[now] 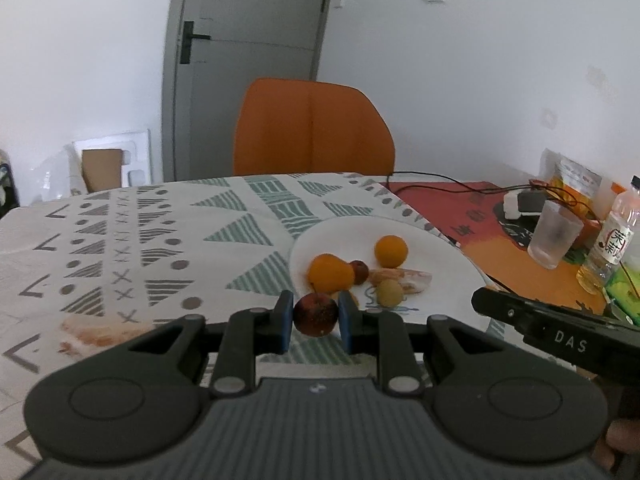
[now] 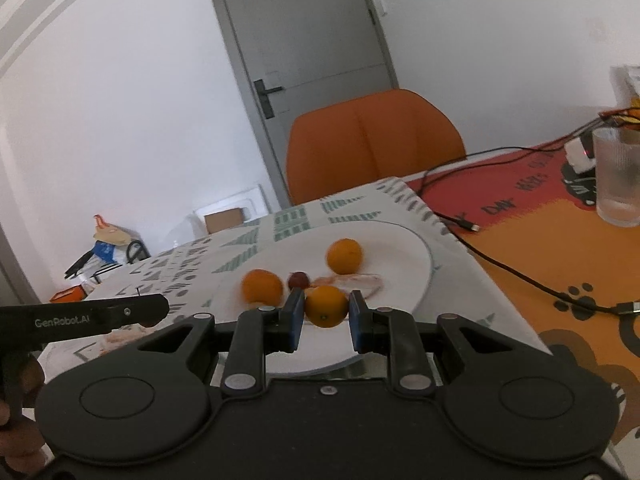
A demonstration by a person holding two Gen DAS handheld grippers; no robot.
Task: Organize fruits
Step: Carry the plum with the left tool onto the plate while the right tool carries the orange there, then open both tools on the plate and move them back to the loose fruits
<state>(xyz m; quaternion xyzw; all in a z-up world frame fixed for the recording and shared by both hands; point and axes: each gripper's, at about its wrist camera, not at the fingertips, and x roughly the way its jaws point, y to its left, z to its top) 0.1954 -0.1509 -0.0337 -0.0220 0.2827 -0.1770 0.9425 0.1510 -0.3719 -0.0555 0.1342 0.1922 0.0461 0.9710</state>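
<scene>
Two grippers: both loaded, both poised by the white plate, at its near rim.
Left gripper: blue pads clamped on a dark red apple, held just above the plate's near edge.
Right gripper: pinching an orange over the plate's near side.
On the plate: two more oranges, a small dark red fruit between them, a pale round fruit nearer the rim.
Beyond the plate: orange chair at the table.
Right of the plate: frosted glass, well apart.
</scene>
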